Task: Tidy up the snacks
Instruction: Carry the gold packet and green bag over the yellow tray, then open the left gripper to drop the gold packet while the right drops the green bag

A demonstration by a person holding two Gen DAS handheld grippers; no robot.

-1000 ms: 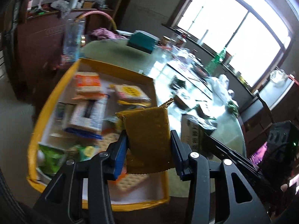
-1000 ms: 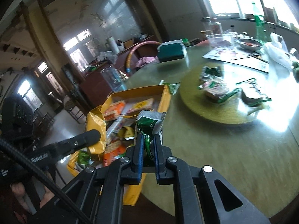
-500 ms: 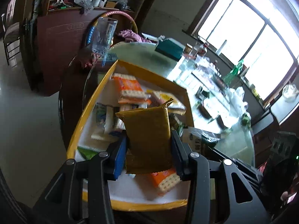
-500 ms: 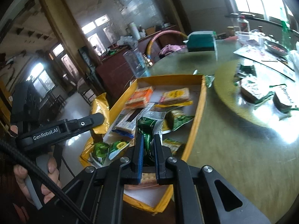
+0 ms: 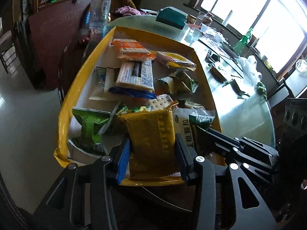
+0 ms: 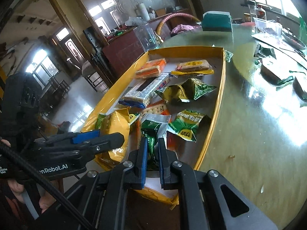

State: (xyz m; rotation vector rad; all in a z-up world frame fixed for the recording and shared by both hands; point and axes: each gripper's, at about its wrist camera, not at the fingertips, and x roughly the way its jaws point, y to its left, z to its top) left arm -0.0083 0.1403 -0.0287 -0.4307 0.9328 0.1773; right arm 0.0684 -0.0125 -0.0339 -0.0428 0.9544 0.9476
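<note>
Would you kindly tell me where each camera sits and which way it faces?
Left wrist: on the left gripper, looking down into the yellow tray; shows its fingers on a yellow packet.
Right wrist: on the right gripper, facing the tray; shows its fingers on a green packet.
Shared: tray, each other's gripper.

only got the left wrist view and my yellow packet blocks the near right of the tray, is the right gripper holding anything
observer: yes, the right gripper is shut on a crumpled green and silver foil packet over the near end of the yellow cardboard tray
operator: anything lying close to it in the tray
observer: a puffed green foil packet with a yellow logo lies just right of it, by the tray's right wall
</note>
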